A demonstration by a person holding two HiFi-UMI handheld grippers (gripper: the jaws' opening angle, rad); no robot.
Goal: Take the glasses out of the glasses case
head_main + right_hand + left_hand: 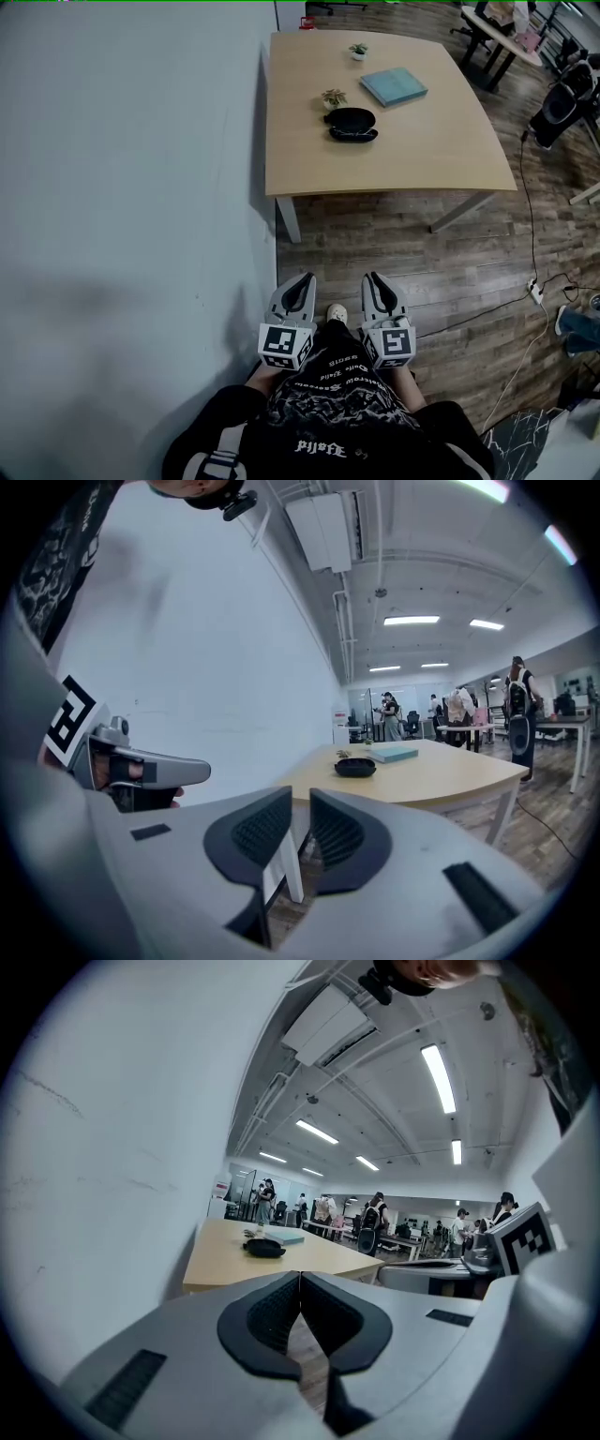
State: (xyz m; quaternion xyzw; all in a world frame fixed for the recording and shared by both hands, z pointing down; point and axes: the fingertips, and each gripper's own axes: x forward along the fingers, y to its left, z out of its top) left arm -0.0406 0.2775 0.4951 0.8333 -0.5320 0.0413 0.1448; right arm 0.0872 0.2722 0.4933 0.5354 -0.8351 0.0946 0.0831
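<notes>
Open office with a wood-plank floor [422, 272] and a grey wall [131, 187] at 9 o'clock. The table [394, 159] stands at 12 o'clock, well apart from both grippers. The black glasses case [352, 123] lies on it, at 7 o'clock of a teal book [394, 85] and just beside a small plant [334, 97]. Left gripper [298, 292]: fingers closed together, nothing between them. Right gripper [380, 291]: fingers slightly apart, nothing between them.
</notes>
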